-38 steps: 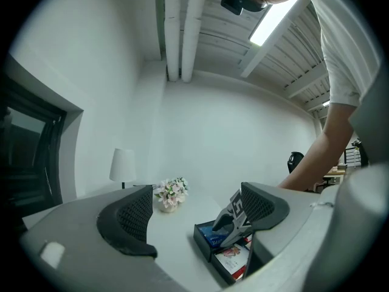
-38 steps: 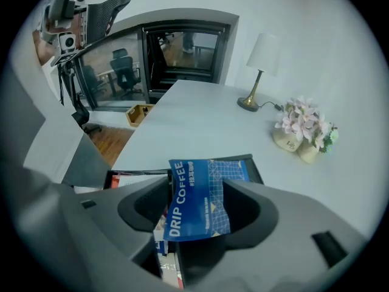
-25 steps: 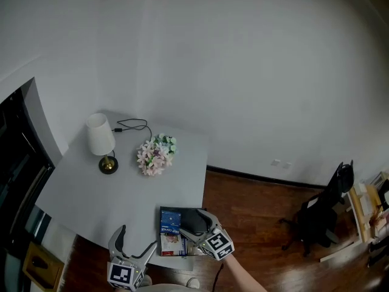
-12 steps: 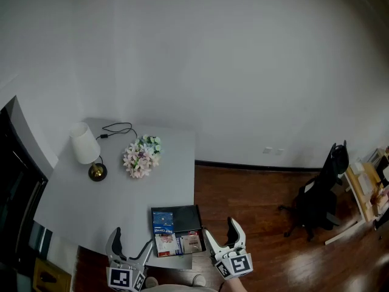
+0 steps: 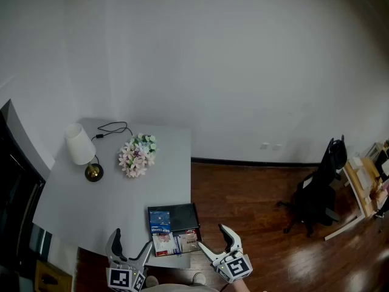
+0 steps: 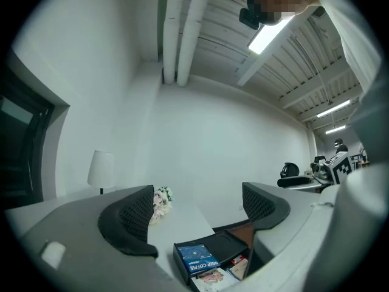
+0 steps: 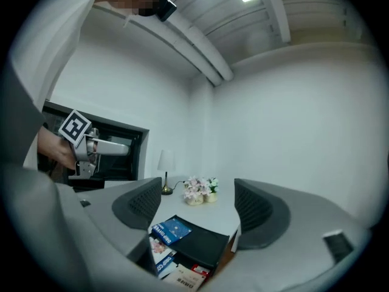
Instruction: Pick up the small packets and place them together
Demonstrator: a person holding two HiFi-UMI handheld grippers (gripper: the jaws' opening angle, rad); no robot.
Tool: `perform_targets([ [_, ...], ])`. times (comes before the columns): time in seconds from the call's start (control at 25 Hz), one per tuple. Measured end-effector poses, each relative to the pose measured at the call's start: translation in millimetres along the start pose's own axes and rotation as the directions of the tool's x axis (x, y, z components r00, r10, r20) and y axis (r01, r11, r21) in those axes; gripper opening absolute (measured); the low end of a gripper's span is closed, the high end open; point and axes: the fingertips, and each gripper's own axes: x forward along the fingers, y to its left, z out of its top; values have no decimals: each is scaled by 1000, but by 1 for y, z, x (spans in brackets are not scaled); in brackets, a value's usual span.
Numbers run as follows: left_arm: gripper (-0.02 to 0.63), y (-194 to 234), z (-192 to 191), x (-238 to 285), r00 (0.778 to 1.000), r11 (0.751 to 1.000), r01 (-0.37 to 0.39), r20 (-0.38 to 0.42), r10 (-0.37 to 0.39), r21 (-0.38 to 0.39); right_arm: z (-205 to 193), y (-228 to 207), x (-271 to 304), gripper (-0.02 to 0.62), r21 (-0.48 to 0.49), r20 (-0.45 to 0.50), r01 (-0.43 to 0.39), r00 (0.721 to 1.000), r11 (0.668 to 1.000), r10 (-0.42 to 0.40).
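Steep look down into a room w/ a pale grey table (image 5: 79,212) set against a white wall (image 5: 231,72). At the table's near right corner sits a shallow black tray (image 5: 185,213), & the small packets (image 5: 175,242) lie inside it. A blue packet (image 5: 160,219) rests at the tray's left side. Several more w/ red, white & blue print are bunched at the tray's near end. The far right part of the tray is bare.

The left tongs (image 5: 132,239) are at the bottom of the frame, by the table's near edge, just left of the tray. Jaws stand wide apart w/ nothing btwn them. Their own camera shows both ridged black pads (image 6: 130,218) well clear of each other, w/ tray & blue packet visible lower down through the gap, untouched.

The right tongs (image 5: 211,236) sit just right of the tray, past the table edge & above the wood floor (image 5: 255,218). Jaws are apart, have just been closing a little, & hold nothing. Their camera looks over the tray from its near right, packets below & to the left.

At the table's far side are a lamp (image 5: 81,151) w/ white shade & brass base, a black cable (image 5: 112,128) looped behind it, & a bunch of pink-white flowers (image 5: 137,156) beside it. A black office chair (image 5: 316,193) stands on the floor at right, well apart from the table.
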Motion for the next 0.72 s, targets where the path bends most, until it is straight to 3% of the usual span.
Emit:
perform_targets([
  [0.12,449,2,-2,0,1000,1000,0,-7,0,5,-27,10,11,367,-16,-123,-114,986,993,111],
  [0.24,448,4,-7,-2,1000,1000,2,-14,-2,7,-69,26,26,367,-53,-291,-264,927,963,238],
  [0.32,449,3,-10,-4,1000,1000,2,-27,-2,12,-110,39,33,367,-94,-432,-396,843,913,321],
  [0.44,448,2,-13,-6,999,1000,6,-39,-6,15,-169,50,43,365,-119,-620,-562,686,818,381],
  [0.48,449,2,-14,-6,999,1000,6,-39,-5,16,-187,51,47,365,-115,-666,-598,639,793,385],
  [0.56,448,2,-16,-9,999,1000,2,-46,-2,18,-223,50,53,293,-96,-758,-659,534,746,374],
  [0.64,448,0,-17,-12,998,1000,-3,-57,4,15,-256,50,55,293,-76,-836,-714,426,696,346],
  [0.72,448,-1,-17,-15,998,1000,-11,-65,12,13,-278,53,55,293,-57,-882,-764,340,643,326],
])
